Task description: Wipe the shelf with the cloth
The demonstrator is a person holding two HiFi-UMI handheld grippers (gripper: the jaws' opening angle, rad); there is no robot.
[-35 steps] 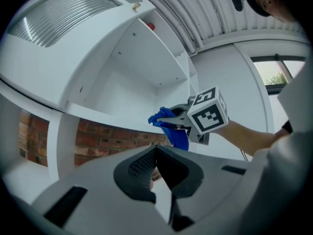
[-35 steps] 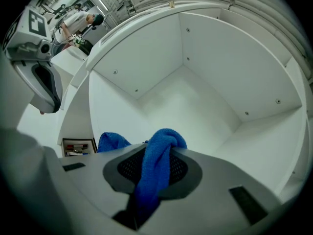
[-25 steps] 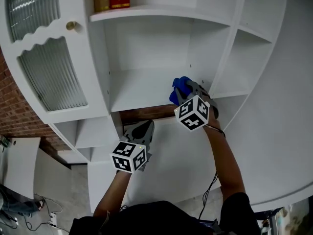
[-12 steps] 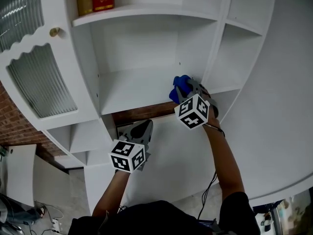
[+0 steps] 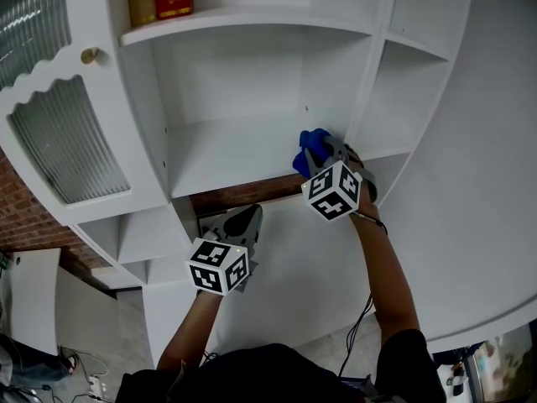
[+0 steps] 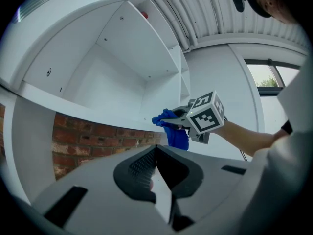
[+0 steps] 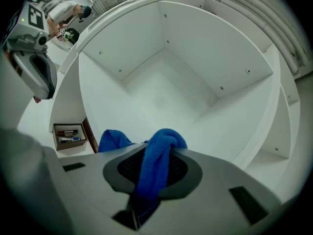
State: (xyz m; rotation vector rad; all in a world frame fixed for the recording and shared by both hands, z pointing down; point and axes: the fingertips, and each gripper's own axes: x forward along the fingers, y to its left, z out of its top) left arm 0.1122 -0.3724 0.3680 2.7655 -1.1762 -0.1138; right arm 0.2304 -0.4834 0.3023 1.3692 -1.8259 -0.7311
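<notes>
What moved: Hardly anything since a moment ago. The right gripper (image 5: 321, 152) sits at almost the same spot by the front of the shelf (image 5: 235, 154). The whole cupboard has slid a little to the left in the head view.
Right jaws: squeezed tight on the blue cloth (image 7: 157, 153).
Where the cloth is: pinched between the right jaws. One fold humps up over the tips and a second lump pokes out just left of them. It is at the front right corner of the shelf. I cannot tell if it is pressing on the board yet.
Ahead of the right jaws: the bare white shelf floor and its back corner.
Left jaws: the left gripper (image 6: 155, 168) has its jaws together with nothing in them. It hangs lower down, well apart from the cloth, with the brick strip (image 6: 98, 141) ahead of it.
How the cloth will handle: I think it is soft, light and floppy. It will bend and bunch up, but it will not break or slip easily.
Where to hold: near the middle of the bunch, as now, so a fat pad sticks out past the tips to rub the shelf.
Watch out: a loose grip could let it drag out of the jaws.
</notes>
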